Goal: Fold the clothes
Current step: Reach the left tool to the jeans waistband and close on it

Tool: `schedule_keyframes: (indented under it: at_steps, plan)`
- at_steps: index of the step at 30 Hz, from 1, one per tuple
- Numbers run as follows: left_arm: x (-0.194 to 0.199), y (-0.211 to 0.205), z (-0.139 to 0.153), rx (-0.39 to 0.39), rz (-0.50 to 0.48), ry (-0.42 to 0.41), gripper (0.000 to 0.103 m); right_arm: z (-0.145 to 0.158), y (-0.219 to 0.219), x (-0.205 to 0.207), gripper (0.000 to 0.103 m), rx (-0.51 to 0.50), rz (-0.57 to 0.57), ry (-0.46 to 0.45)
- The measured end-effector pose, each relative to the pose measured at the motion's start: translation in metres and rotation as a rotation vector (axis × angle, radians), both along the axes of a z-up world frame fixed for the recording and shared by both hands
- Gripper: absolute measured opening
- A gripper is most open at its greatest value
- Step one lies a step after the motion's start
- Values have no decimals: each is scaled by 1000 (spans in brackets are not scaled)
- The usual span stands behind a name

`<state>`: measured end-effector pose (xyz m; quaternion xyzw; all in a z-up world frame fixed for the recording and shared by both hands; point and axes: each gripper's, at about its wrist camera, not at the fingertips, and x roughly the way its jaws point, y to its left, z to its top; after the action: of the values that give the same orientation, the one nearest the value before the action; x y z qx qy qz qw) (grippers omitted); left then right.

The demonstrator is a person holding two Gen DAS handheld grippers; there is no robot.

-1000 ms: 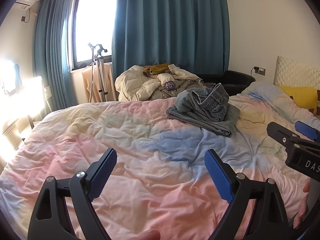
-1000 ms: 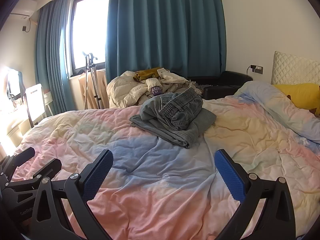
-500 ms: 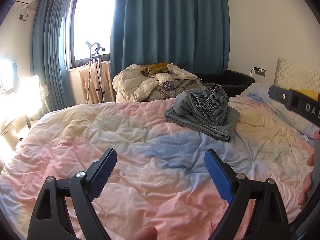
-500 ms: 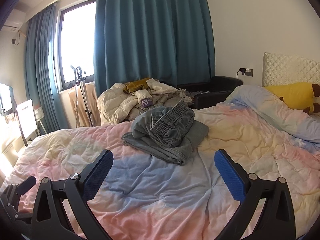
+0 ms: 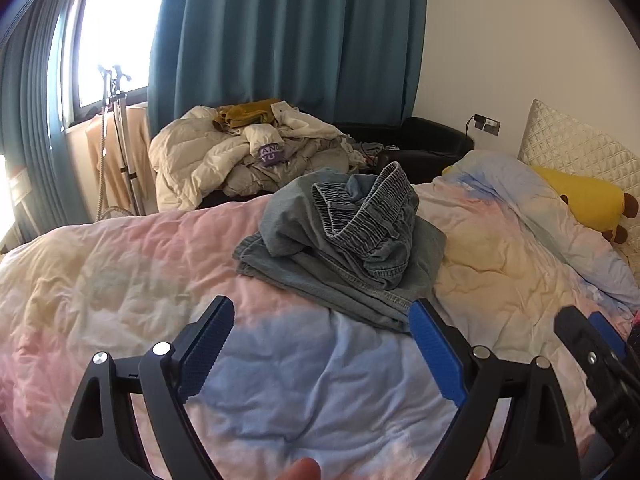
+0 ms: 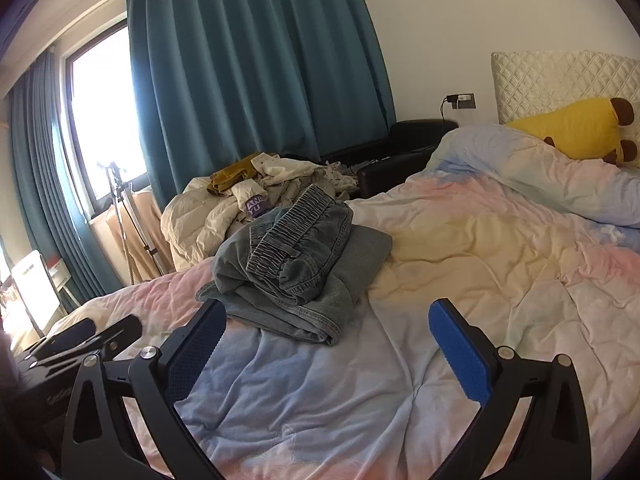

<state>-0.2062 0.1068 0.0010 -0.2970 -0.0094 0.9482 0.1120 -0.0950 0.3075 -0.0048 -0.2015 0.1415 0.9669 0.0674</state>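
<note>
A crumpled pile of grey-blue denim clothes (image 5: 340, 240) with an elastic waistband on top lies on the pastel duvet (image 5: 120, 264); it also shows in the right wrist view (image 6: 296, 264). My left gripper (image 5: 320, 316) is open and empty, just short of the pile's near edge. My right gripper (image 6: 324, 316) is open and empty, close in front of the pile. The right gripper's fingers (image 5: 580, 340) show at the right edge of the left wrist view. The left gripper's fingers (image 6: 96, 332) show at the left of the right wrist view.
A heap of cream bedding and clothes (image 5: 240, 152) lies beyond the bed's far edge by teal curtains (image 5: 288, 32). A yellow plush toy (image 6: 576, 128) rests at the quilted headboard (image 6: 560, 76). A black armchair (image 6: 404, 148) and a stand (image 5: 120, 136) are behind.
Both grippers have moved forward towards the denim pile, which now looks larger and nearer. The right gripper has dropped lower in the left wrist view. Both stay open.
</note>
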Motion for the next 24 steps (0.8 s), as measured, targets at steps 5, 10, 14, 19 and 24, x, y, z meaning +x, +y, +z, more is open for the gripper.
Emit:
schedule_keyframes:
  at_steps: [5, 10, 14, 19, 24]
  plan:
    - [-80, 34, -19, 21, -21, -64, 91, -11, 12, -6, 103, -13, -15, 39]
    - [-147, 57, -48, 56, -16, -154, 89, -31, 37, -15, 103, -157, -27, 50]
    - [-177, 70, -66, 93, -11, -201, 86, -45, 47, -24, 103, -212, -55, 25]
    - [-197, 80, -77, 110, 13, -214, 85, -60, 56, -29, 103, -284, -74, 12]
    - [-195, 85, -75, 42, 47, -192, 68, -63, 61, -25, 103, -292, -109, 37]
